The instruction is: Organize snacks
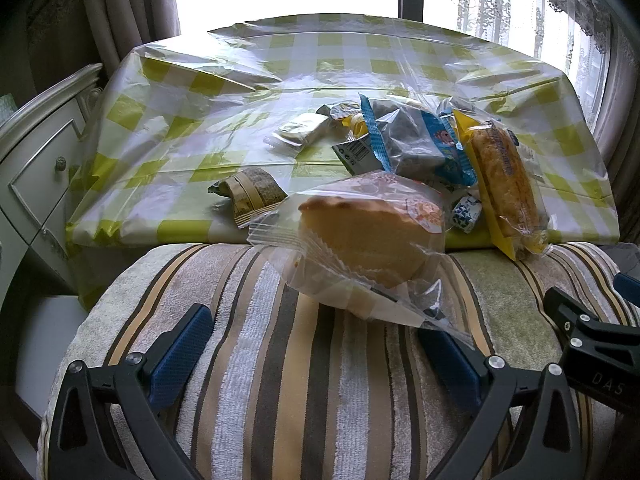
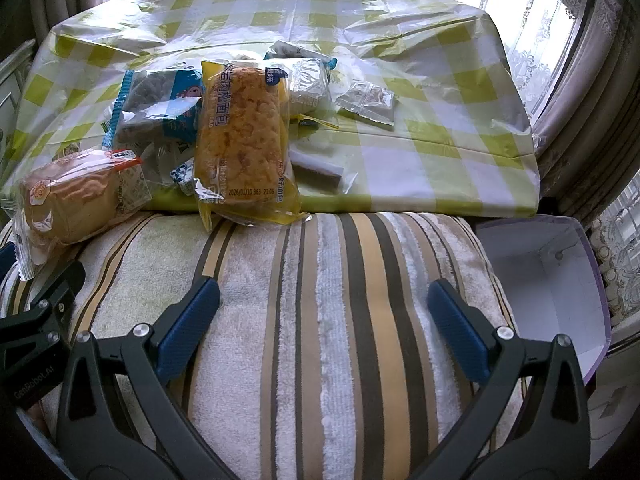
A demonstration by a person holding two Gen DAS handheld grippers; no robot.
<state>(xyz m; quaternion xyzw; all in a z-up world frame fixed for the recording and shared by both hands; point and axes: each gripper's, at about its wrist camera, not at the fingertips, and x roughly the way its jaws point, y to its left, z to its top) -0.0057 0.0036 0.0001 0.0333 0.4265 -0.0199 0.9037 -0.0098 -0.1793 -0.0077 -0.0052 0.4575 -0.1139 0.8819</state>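
Both grippers are hovering low over a striped towel [image 2: 320, 320], with the snack pile lying ahead on the checked counter [image 2: 440, 128]. The left gripper [image 1: 316, 344] is standing with its fingers wide and holding nothing, though the clear tail of the cake [image 1: 368, 240] wrapper is draping over the right-hand finger [image 1: 448, 360]; whether it is actually touching is hard to tell. The right gripper [image 2: 324, 312] is also spread wide and empty, well short of the pile. The cake is sitting at the near edge of the counter, half spilling onto the towel, just beside the long bread [image 2: 240, 128] in its yellow packet, which is lying over the counter edge too. Behind them a blue bag [image 1: 420, 140] is leaning among smaller packets, a brown-wrapped piece [image 1: 252, 194] is lying apart to the left, and a small clear sachet [image 2: 366, 104] is sitting apart to the right. A white box [image 2: 552, 280] is standing open beside the towel, probably the place for sorting. The cake is looking light, soft and easily crushed, and its film slippery, so pinching the crimped end of the wrapper would likely be safer than squeezing the sponge. The bread seems firmer but flexible; gripping across its middle should be keeping it from drooping.
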